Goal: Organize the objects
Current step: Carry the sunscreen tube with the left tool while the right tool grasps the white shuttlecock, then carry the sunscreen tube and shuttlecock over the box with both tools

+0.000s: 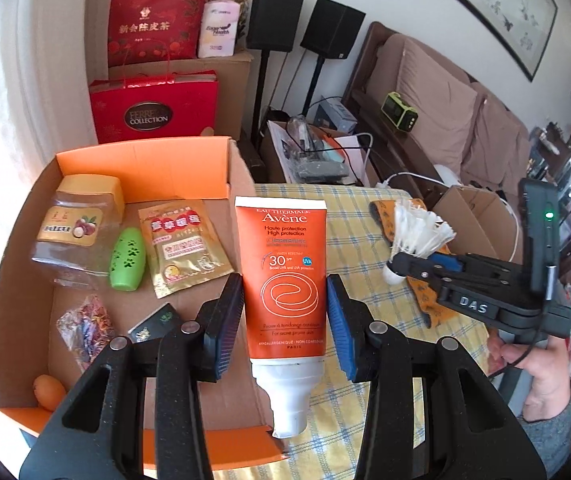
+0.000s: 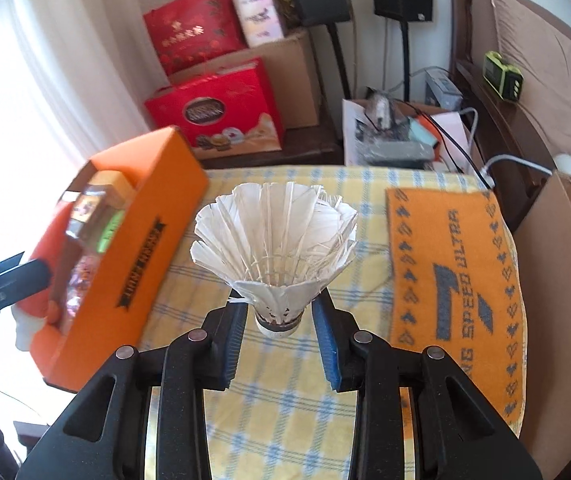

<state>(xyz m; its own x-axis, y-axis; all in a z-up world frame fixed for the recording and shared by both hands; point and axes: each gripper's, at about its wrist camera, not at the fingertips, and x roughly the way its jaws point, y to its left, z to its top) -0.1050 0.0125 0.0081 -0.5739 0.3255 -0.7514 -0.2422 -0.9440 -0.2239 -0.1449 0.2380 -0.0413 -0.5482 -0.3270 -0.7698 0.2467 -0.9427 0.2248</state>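
From the left wrist, the left gripper [image 1: 285, 312] clamps the orange sunscreen tube [image 1: 283, 280] over the orange box's [image 1: 141, 160] right edge; I'd carry it left before lowering, though the box's near corner is hidden. From the right wrist, the right gripper [image 2: 279, 328] pinches the shuttlecock [image 2: 275, 248] above the desk [image 2: 285, 380]; keep the squeeze gentle, and the box is blurred.

Orange sunscreen tube [image 1: 281, 280] (white cap), white shuttlecock [image 2: 275, 240], yellow-blue checked tablecloth [image 2: 285, 392]
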